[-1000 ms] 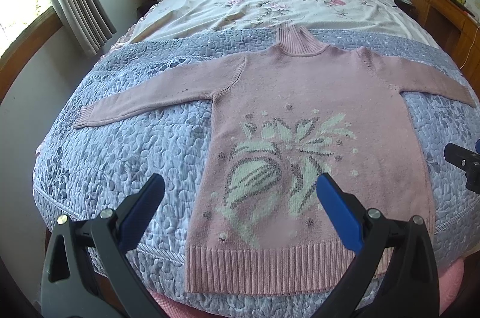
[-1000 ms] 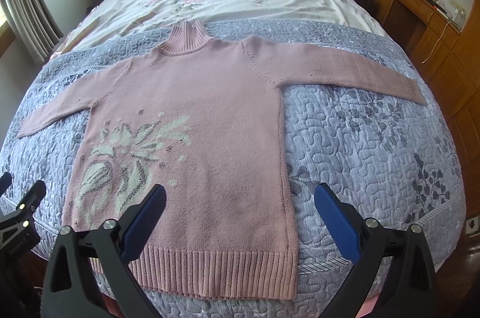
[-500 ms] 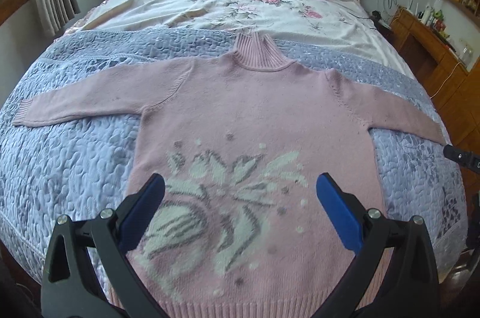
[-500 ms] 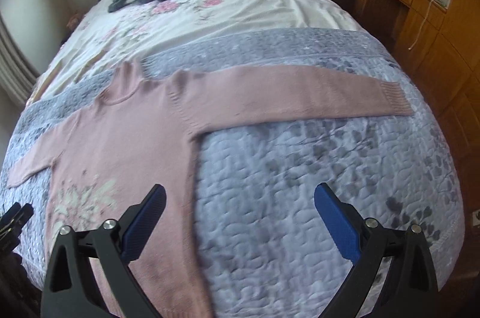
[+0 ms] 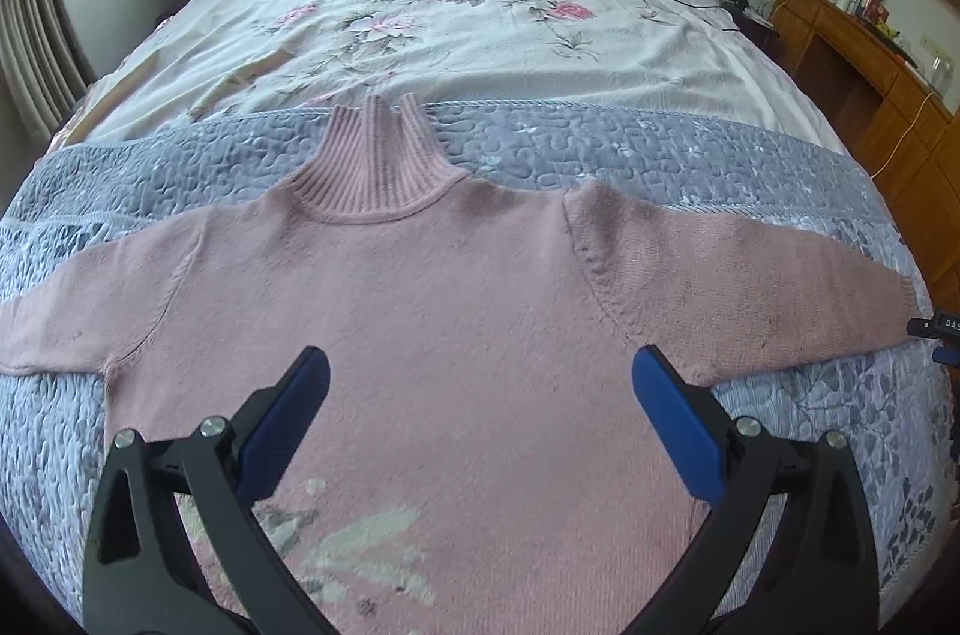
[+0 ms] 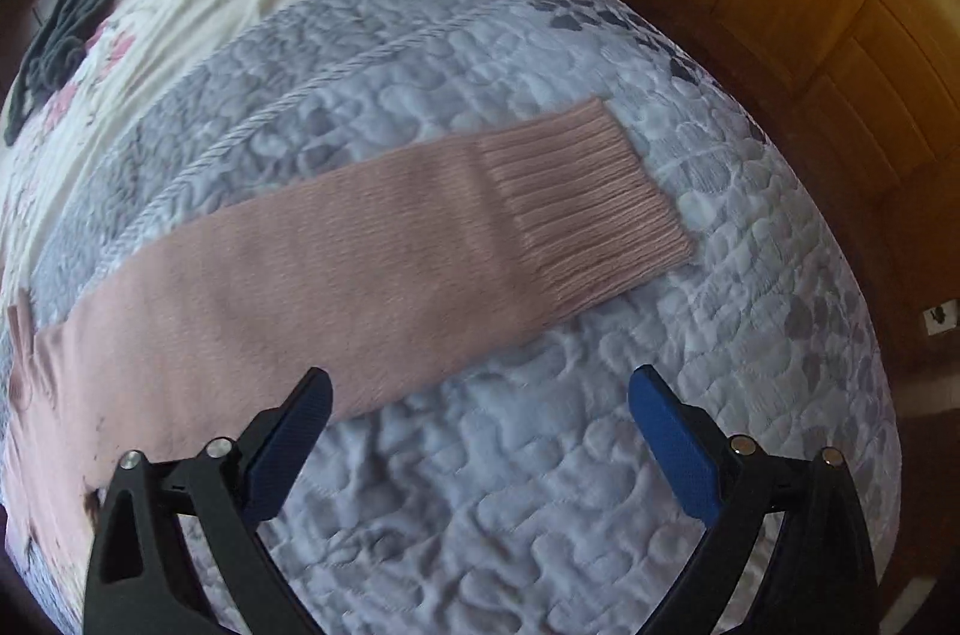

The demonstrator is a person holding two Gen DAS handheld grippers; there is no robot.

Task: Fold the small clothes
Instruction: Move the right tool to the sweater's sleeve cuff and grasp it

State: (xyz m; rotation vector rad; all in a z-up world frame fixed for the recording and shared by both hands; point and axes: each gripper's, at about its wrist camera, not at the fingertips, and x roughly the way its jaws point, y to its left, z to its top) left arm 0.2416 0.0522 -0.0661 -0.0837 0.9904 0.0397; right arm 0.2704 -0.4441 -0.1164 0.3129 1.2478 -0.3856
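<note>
Tongs on both sides are wide open and hold nothing: left tongs [image 5: 480, 377] over the pink sweater [image 5: 468, 311], right tongs [image 6: 480, 395] near its sleeve [image 6: 420, 239].

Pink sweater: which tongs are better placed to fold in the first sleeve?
Right, probably. The right tongs hang open beside the sleeve's ribbed cuff, the sleeve lying flat on the grey quilt. The left tongs hover open over the pink sweater chest, away from either cuff.
</note>
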